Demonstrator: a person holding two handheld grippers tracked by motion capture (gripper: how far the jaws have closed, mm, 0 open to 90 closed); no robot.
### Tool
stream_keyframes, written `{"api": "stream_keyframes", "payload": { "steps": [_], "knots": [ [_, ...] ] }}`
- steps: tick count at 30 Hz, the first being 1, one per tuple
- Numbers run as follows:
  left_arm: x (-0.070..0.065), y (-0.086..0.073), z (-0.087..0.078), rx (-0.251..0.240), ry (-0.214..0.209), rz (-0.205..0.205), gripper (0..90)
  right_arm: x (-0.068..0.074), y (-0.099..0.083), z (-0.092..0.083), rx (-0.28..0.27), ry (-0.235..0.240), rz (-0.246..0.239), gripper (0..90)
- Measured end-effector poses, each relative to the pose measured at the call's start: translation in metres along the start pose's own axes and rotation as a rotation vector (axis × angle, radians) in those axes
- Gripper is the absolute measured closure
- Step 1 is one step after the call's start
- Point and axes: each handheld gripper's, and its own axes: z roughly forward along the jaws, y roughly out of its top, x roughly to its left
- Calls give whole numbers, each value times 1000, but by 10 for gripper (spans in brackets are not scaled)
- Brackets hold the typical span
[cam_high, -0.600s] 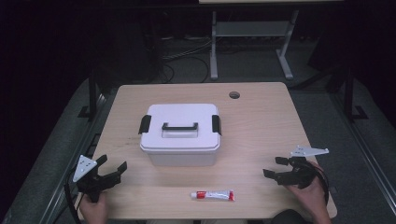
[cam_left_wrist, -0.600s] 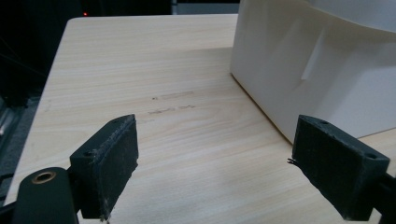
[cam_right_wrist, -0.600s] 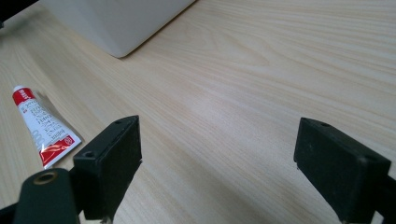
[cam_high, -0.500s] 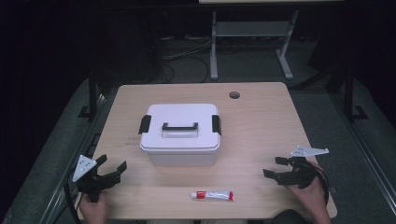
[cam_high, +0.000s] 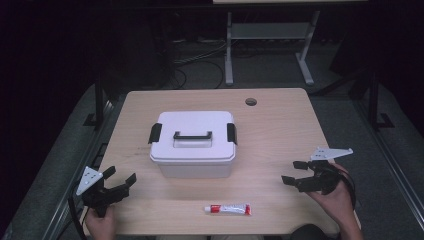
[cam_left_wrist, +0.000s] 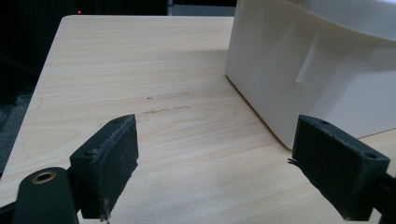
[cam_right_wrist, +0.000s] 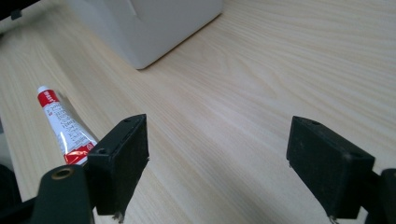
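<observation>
A white lidded box (cam_high: 193, 143) with a black handle and black side clips stands in the middle of the wooden table (cam_high: 280, 130). A small white and red tube (cam_high: 228, 209) lies near the front edge, in front of the box. My left gripper (cam_high: 120, 177) rests at the front left, open and holding nothing; in the left gripper view the box (cam_left_wrist: 322, 60) is ahead on the right. My right gripper (cam_high: 294, 172) sits at the front right, open and holding nothing. The right gripper view has the tube (cam_right_wrist: 63, 123) to its left and a corner of the box (cam_right_wrist: 144, 23) beyond.
A round cable hole (cam_high: 251, 102) is in the table's far right part. Behind the table stands a metal frame (cam_high: 265, 45) with cables on the dark floor. Bare wood lies on both sides of the box.
</observation>
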Motion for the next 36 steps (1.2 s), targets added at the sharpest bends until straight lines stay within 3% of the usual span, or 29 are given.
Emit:
{"api": "stream_keyframes", "payload": {
  "steps": [9, 19, 31, 36],
  "knots": [
    [1, 1, -1, -10, 4, -4, 137, 2, 38, 0, 111, 18, -83, 219],
    [4, 0, -3, -13, 9, -14, 137, 4, 74, 0, 163, 35, -157, 225],
    [4, 0, -3, -15, 7, -19, 137, 21, 119, 9, 244, 79, -257, 233],
    [5, 0, -3, -15, 6, -19, 137, 31, 151, 15, 272, 118, -330, 254]
  ]
}}
